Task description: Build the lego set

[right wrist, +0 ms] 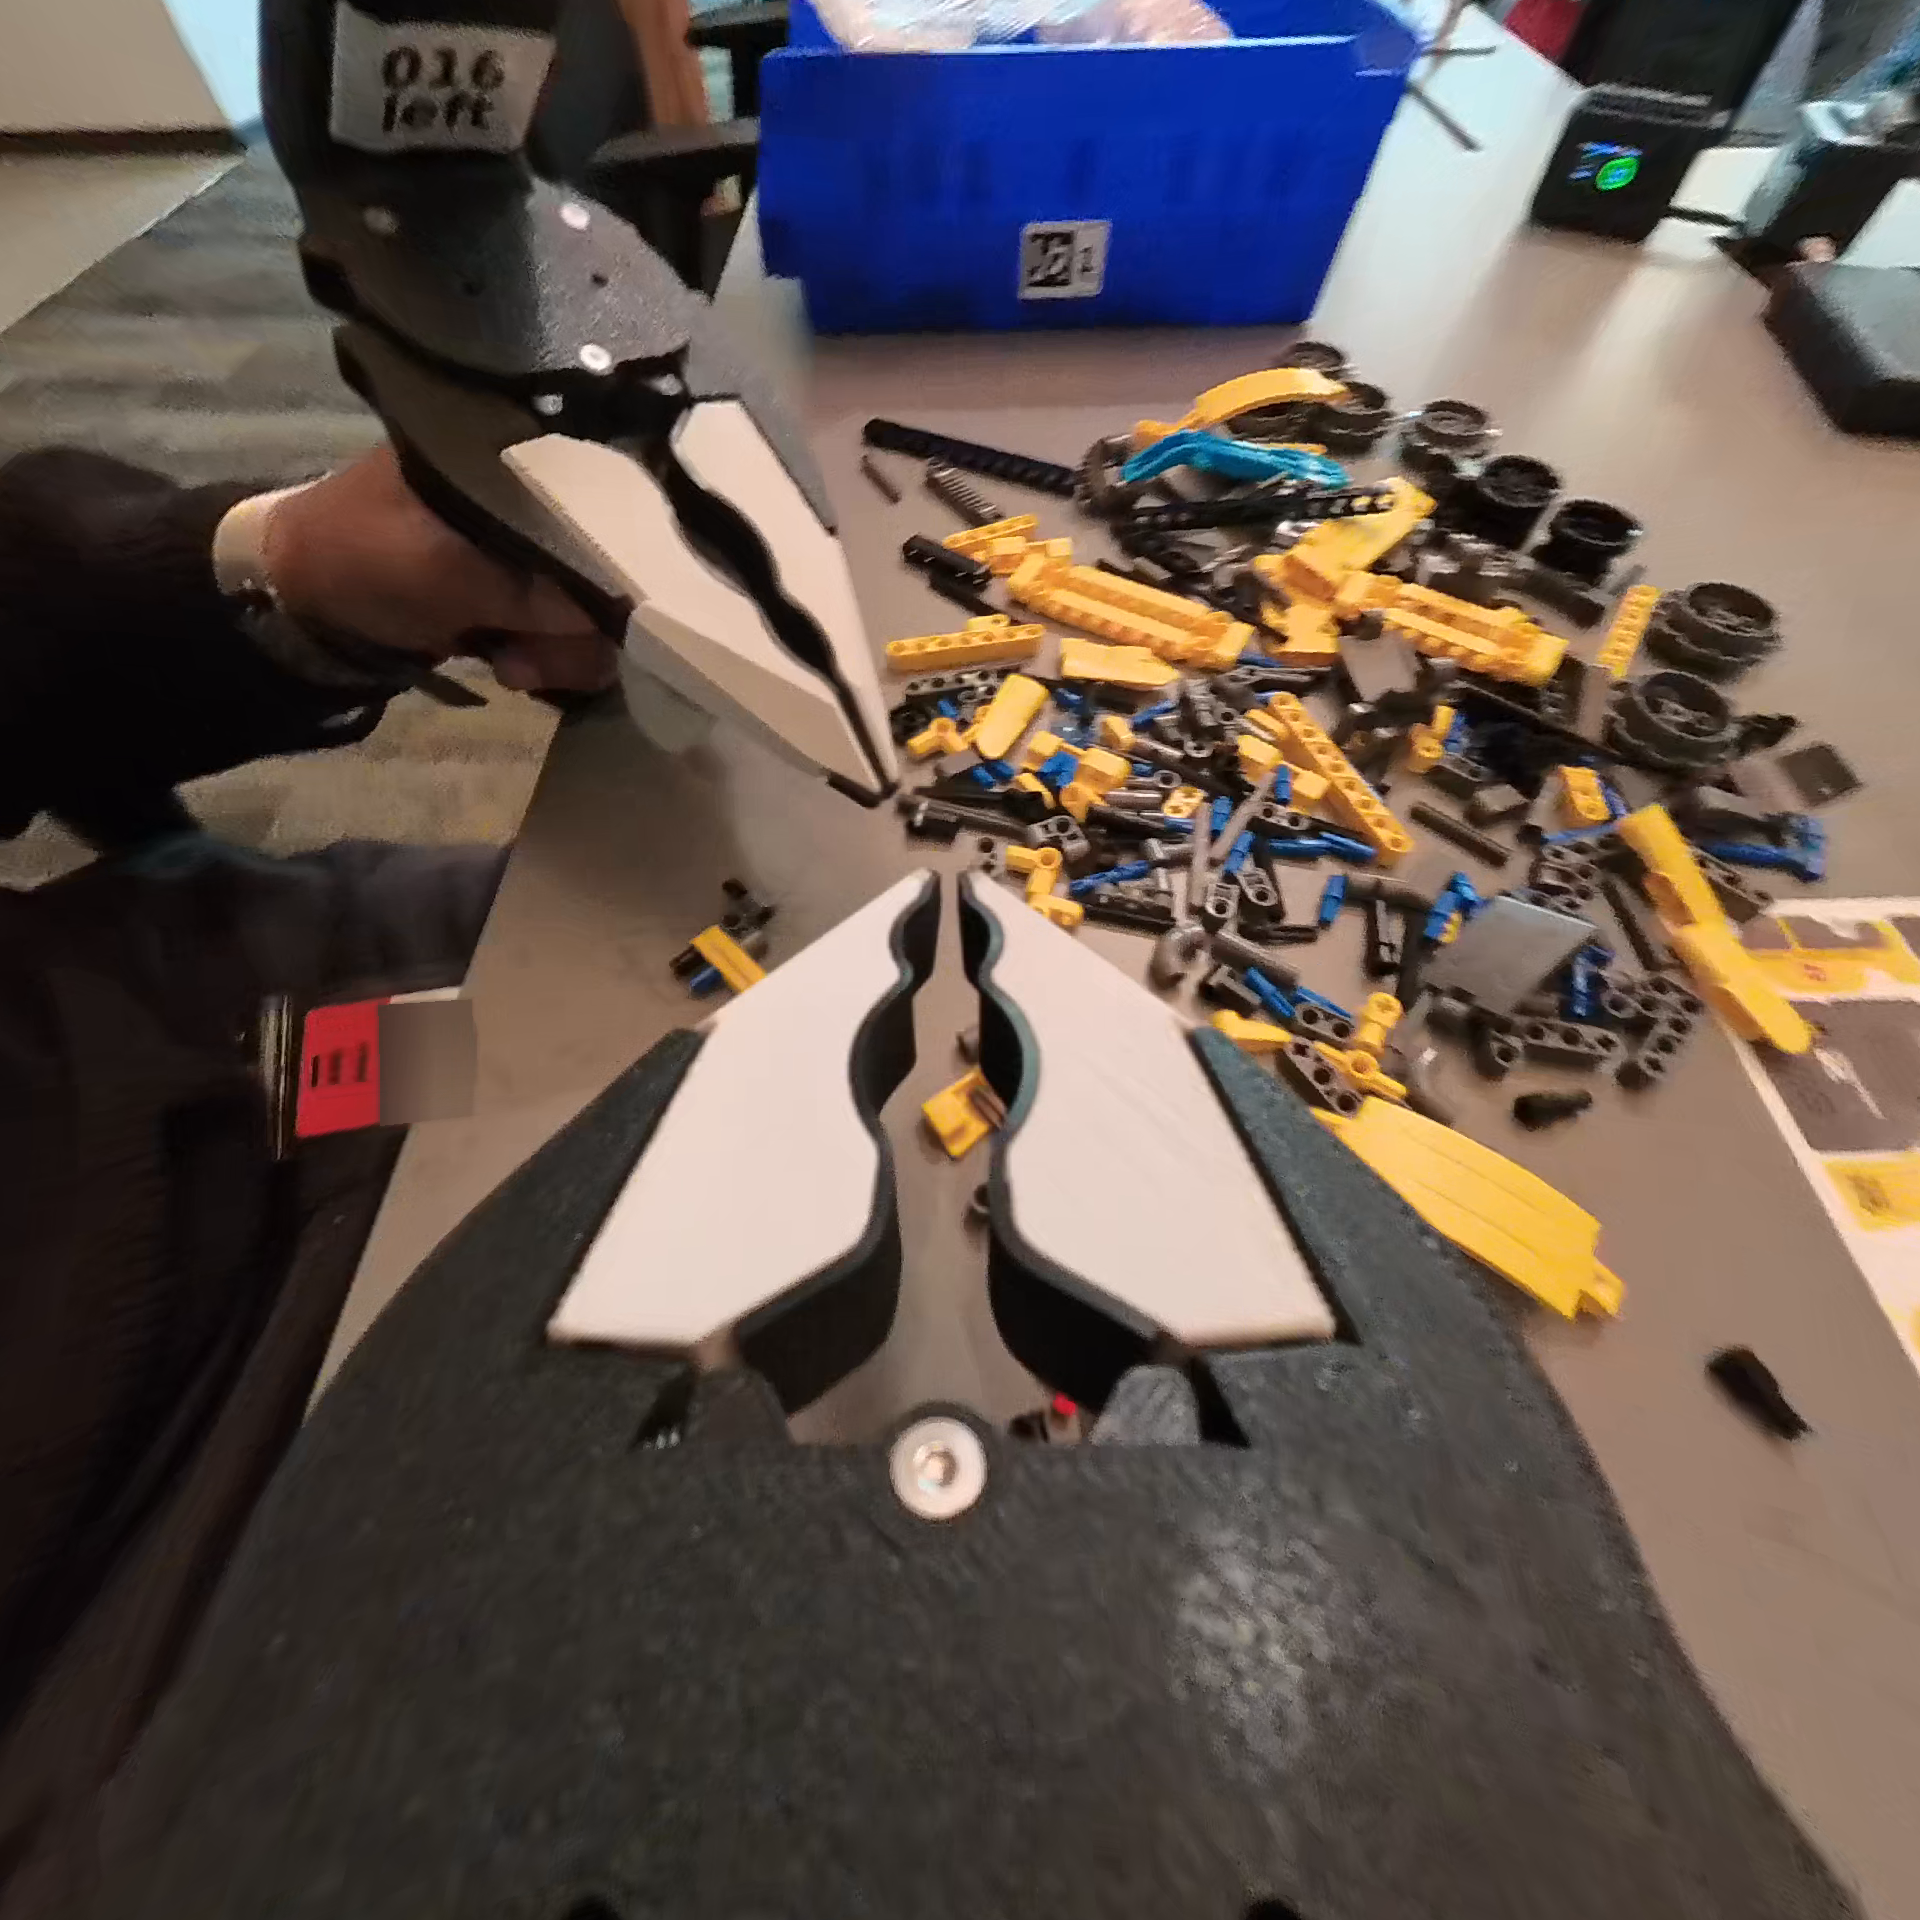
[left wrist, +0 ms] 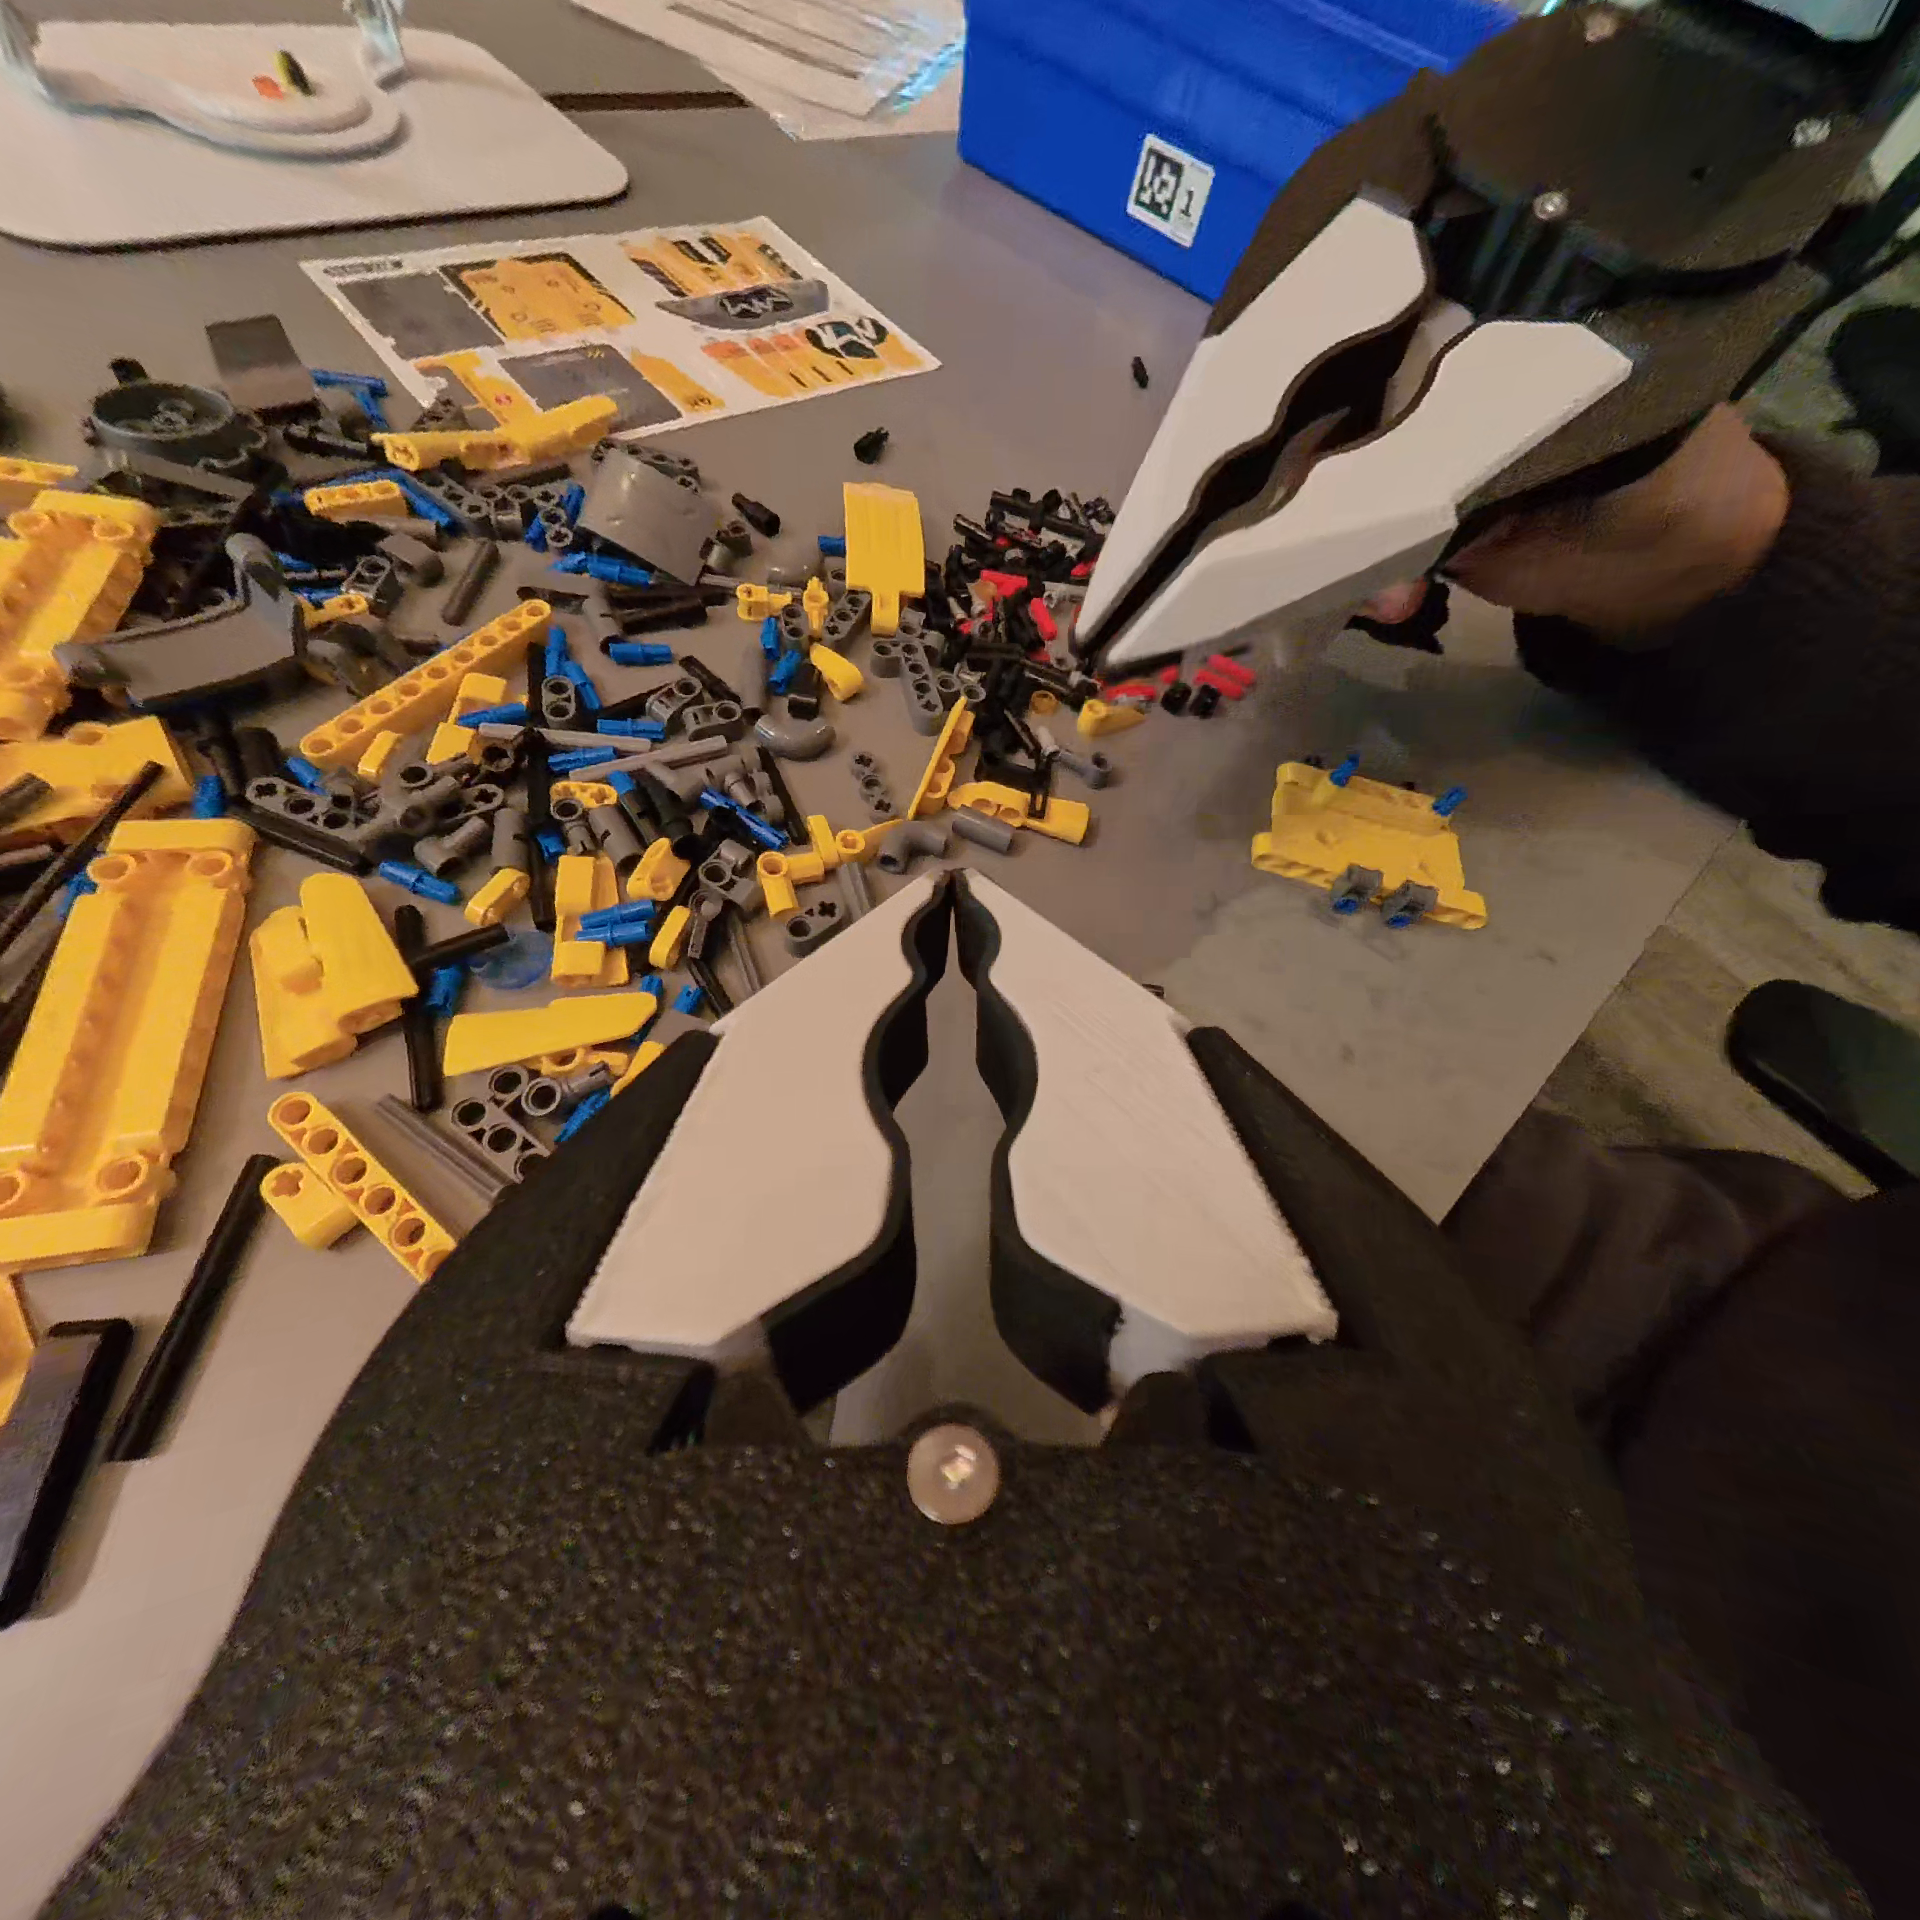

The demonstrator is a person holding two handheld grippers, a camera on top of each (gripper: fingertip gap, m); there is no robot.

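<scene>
Left tool [left wrist: 951,883] clenched, tips meeting, nothing between them; it hangs just over the near edge of a heap of small building pieces [left wrist: 582,727] in yellow, black, grey and blue, spread on the grey counter [left wrist: 1299,1039]. Right tool [right wrist: 943,883] nearly clenched, a thin slit between the tips, nothing seen held; in the left wrist view its tips sit down among a cluster of red and black pins [left wrist: 1029,623]. Each tool is held by a hand in a dark sleeve. Small yellow built piece [left wrist: 1366,842] with blue pegs stands apart from the heap, near the right tool. Sticker sheet [left wrist: 623,322] lies flat beyond the heap. Blue bin [left wrist: 1143,114] with a square tag stands behind it. Black wheels [right wrist: 1704,623] lie along the heap's far side in the right wrist view. White mat [left wrist: 312,177] at the far corner.
</scene>
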